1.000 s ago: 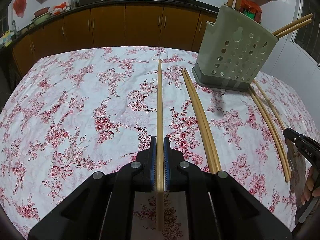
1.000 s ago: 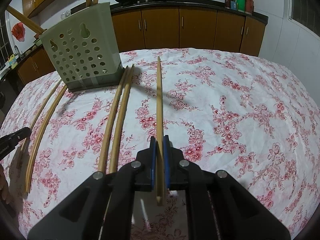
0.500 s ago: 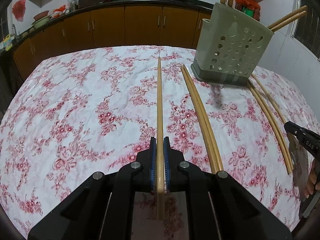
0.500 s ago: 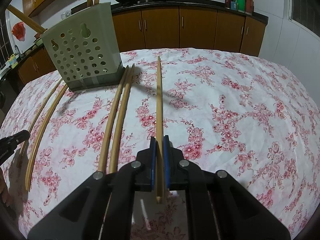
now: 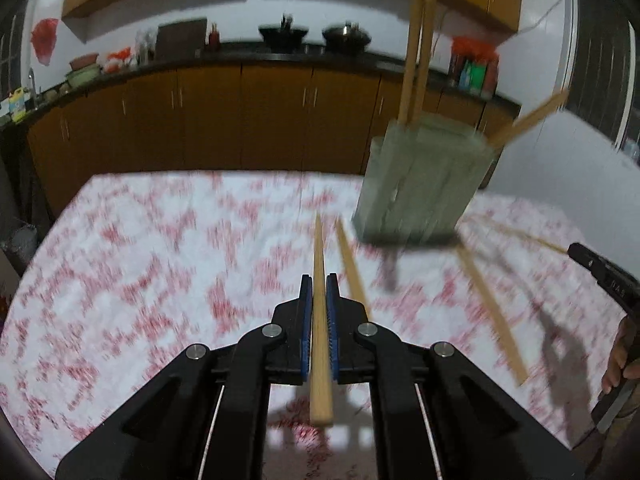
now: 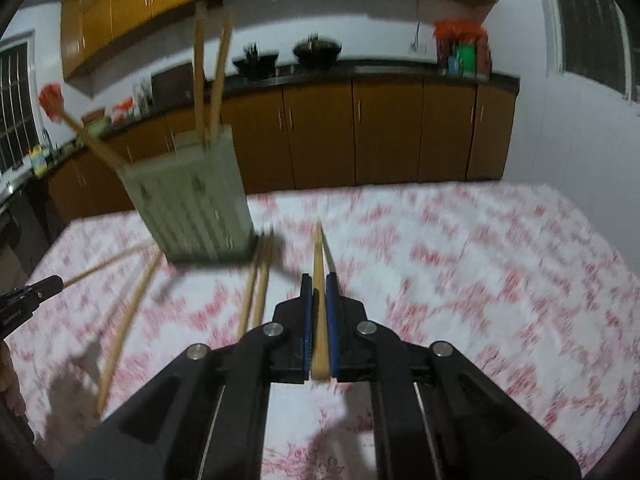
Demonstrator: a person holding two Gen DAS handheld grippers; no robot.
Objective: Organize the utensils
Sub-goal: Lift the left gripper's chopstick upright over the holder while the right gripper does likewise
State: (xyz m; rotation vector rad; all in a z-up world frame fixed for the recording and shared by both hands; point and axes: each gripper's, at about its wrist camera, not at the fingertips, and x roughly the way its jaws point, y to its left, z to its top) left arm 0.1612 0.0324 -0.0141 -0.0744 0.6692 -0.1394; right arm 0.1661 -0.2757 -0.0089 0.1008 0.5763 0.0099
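The left gripper (image 5: pixel 319 284) is clamped on one chopstick (image 5: pixel 319 264), and the right gripper (image 6: pixel 319 284) pinches another chopstick (image 6: pixel 319 256), each stick running straight out between the blue pads above the floral tablecloth (image 5: pixel 140 264). The perforated green holder (image 5: pixel 424 184) stands toward the table's far edge between the two grippers, with sticks already upright in it. Loose chopsticks (image 5: pixel 490 312) lie on the cloth beside its base. Left of the left gripper the cloth is bare out to its edge; the right side of the right wrist view is equally bare.
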